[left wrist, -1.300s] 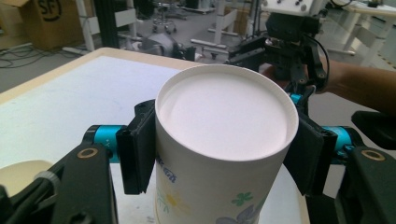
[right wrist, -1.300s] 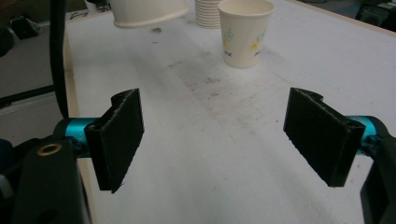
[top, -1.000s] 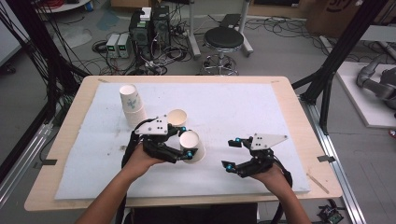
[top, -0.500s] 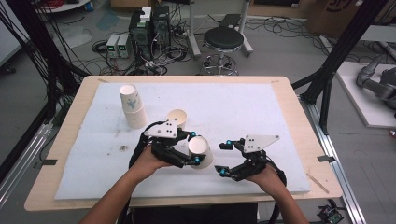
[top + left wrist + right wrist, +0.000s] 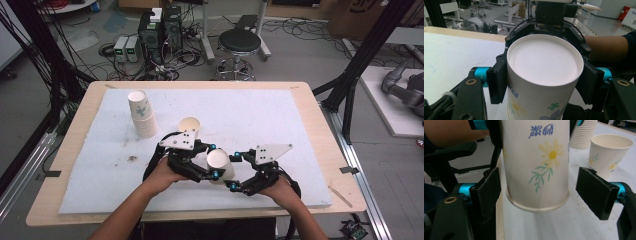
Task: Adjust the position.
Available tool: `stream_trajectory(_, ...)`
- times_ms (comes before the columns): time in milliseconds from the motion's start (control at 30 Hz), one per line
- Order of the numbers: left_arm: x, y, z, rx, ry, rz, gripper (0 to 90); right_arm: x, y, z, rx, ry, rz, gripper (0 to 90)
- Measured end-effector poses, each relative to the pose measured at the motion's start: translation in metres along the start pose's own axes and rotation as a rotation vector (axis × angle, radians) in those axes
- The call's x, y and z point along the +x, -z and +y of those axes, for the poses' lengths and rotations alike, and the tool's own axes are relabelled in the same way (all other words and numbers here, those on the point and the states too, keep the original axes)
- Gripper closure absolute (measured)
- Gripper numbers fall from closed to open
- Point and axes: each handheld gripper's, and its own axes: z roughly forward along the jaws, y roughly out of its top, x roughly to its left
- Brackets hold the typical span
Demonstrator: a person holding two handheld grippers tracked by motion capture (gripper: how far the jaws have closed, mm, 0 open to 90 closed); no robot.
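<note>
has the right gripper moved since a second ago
Yes. In the high view the right gripper has shifted left toward the stack of cups, closing in on the upside-down cup held by the left gripper.

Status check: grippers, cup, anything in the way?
Left gripper shut on inverted paper cup. Right gripper open around its rim. Nothing in the way.

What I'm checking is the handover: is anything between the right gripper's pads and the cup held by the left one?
Nothing visible. The paper cup, clamped by the left gripper, sits between the open pads of the right gripper, with a bare gap on each side. The second cup stands apart, farther off.
</note>
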Motion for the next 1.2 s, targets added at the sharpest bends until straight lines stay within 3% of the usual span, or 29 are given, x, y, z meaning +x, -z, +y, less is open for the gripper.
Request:
stream_trajectory(400, -0.0005, -0.0061, -0.0049, -0.056, 0.033, -0.041, 34.7, -0.0007, -0.0082, -0.0001, -0.005, -0.013, 0.050, 21.1)
stream_trajectory(500, -0.0011, -0.0069, -0.0050, -0.058, 0.028, -0.047, 34.9, -0.0027, -0.0086, -0.0015, -0.018, -0.017, 0.076, 28.0)
stream_trajectory(633, -0.0007, -0.0072, -0.0054, -0.060, 0.028, -0.044, 35.3, -0.0052, -0.0083, -0.0040, -0.028, -0.033, 0.093, 30.1)
stream_trajectory(867, -0.0024, -0.0060, -0.0056, -0.037, -0.002, -0.018, 35.7, -0.0050, -0.0067, -0.0029, -0.002, -0.021, 0.088, 36.8)
stream_trajectory(1000, -0.0036, -0.0050, -0.0044, 0.002, 0.017, 0.024, 18.7, -0.0048, -0.0056, -0.0017, 0.036, 0.007, 0.074, 38.8)
stream_trajectory(1200, -0.0045, 0.0005, -0.0007, 0.052, 0.012, 0.047, 17.7, -0.0072, -0.0038, 0.0011, 0.086, 0.040, 0.047, 39.8)
